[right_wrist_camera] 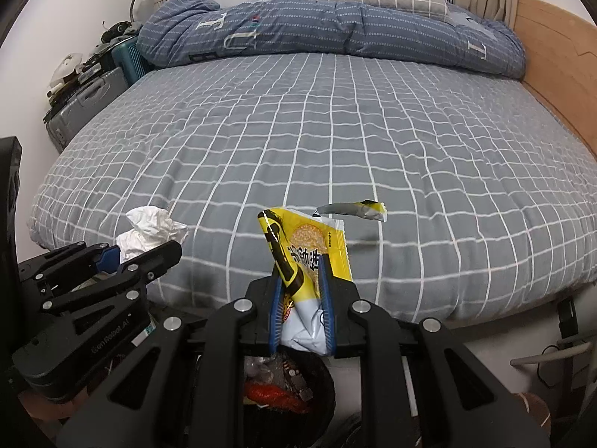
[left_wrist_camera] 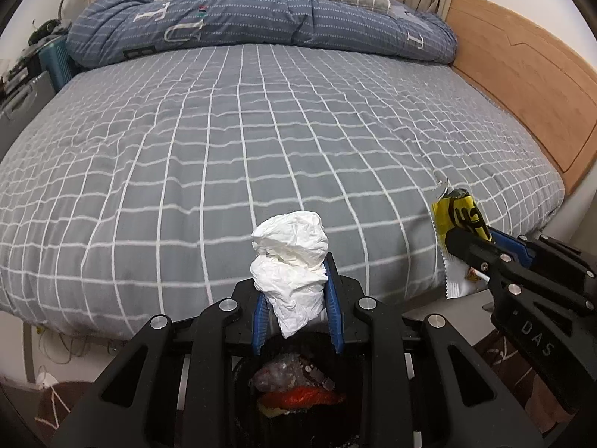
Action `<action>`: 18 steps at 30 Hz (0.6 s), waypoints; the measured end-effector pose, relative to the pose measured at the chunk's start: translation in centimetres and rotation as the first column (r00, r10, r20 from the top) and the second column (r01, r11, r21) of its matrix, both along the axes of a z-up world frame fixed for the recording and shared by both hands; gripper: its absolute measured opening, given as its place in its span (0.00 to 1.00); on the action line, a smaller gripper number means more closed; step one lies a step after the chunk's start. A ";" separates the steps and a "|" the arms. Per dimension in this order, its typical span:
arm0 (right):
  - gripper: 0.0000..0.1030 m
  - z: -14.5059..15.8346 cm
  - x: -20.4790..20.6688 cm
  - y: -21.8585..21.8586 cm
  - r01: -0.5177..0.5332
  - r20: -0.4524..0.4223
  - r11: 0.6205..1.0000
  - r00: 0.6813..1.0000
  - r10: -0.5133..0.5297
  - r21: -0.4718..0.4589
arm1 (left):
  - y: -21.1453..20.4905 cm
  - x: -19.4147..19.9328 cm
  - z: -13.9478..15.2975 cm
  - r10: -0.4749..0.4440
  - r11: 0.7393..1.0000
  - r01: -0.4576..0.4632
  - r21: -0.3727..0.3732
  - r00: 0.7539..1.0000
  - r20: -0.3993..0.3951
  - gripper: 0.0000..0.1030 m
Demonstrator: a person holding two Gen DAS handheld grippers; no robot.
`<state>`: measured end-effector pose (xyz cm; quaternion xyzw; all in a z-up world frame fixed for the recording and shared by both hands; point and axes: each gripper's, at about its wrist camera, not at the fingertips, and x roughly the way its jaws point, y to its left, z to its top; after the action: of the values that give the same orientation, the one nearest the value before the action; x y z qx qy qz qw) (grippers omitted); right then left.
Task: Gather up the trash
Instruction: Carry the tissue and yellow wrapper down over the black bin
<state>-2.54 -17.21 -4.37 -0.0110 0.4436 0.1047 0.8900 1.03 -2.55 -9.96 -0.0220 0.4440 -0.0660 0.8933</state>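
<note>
Risk | my left gripper [left_wrist_camera: 296, 295] clamps tissue [left_wrist_camera: 289, 265], right gripper [right_wrist_camera: 302, 295] clamps wrapper [right_wrist_camera: 309, 250] | early release misses near bin [right_wrist_camera: 321, 373].

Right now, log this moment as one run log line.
left gripper: shut on crumpled tissue | right gripper: shut on yellow snack wrapper | both above black trash bin | bed: no trash visible

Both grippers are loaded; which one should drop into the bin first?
Probably left. Its gripper holds the tissue squarely above the bin; the right gripper with the wrapper sits slightly off-centre.
</note>
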 end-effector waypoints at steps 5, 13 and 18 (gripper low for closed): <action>0.17 -0.4 -1.6 0.1 0.002 -0.016 1.000 1.000 -0.002 0.005 | 0.6 -1.8 -0.6 0.014 1.000 -0.014 0.012 1.000 -0.020 0.25; 0.17 -2.5 -4.2 1.7 -0.032 -0.080 0.999 0.996 0.030 -0.029 | 1.9 -4.7 -2.2 0.050 0.998 -0.048 0.040 0.996 -0.073 0.25; 0.17 -4.1 -5.9 2.7 -0.044 -0.138 0.999 0.990 0.039 -0.030 | 3.0 -6.3 -3.6 0.070 0.996 -0.064 0.056 0.992 -0.107 0.25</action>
<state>-8.42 -14.56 -8.44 -0.0278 0.5052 0.1162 0.8547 -5.26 0.46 -13.58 -0.0169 0.4926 -0.0230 0.8698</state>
